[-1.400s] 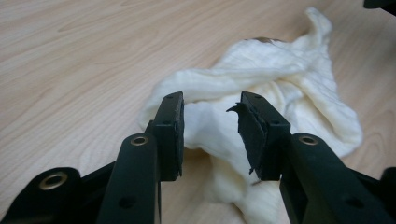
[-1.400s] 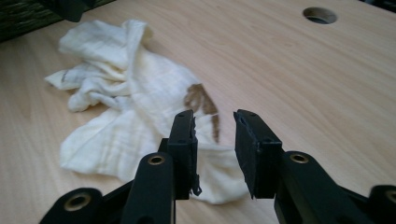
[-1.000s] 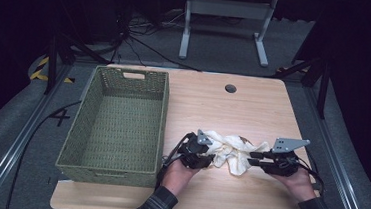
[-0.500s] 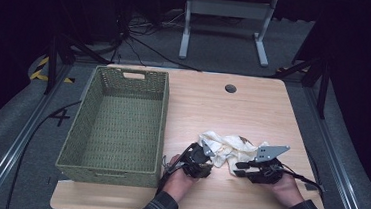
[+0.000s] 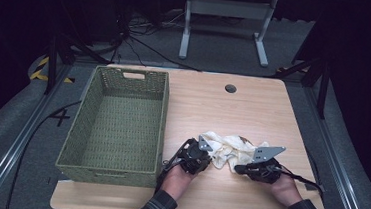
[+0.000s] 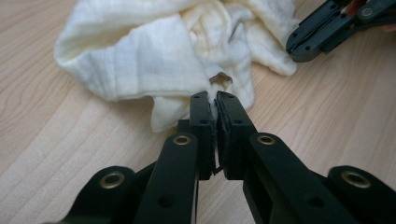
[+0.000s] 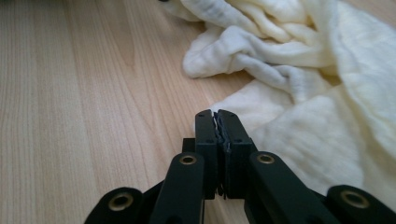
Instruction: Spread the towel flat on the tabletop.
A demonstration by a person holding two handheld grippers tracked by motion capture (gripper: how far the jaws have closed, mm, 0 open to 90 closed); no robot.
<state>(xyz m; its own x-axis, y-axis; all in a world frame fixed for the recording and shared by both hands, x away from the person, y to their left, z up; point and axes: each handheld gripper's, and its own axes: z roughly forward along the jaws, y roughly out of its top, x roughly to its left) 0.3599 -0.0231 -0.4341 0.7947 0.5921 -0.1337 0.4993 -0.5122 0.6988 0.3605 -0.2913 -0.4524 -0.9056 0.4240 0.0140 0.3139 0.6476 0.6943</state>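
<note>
A lab: dark room, loose cables (image 5: 143, 41) on grey floor at eleven o'clock, hazard tape (image 5: 41, 68), metal rails (image 5: 9, 156) flanking the tabletop (image 5: 253, 115).

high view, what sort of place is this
Probably a lab or recording workroom, not a home: a bare wooden table on dark carpet, loose cables across the floor behind it, and hazard-striped tape at the left.

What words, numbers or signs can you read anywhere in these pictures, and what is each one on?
"4": a dark mark that looks like this digit, on the grey floor left of the green woven basket; it is small, so the reading is unsure.
Yellow and black hazard stripes on the floor farther back: a warning marking, no words.
No text on the crumpled cream cloth, the light wooden table, the basket or the black grippers.
</note>
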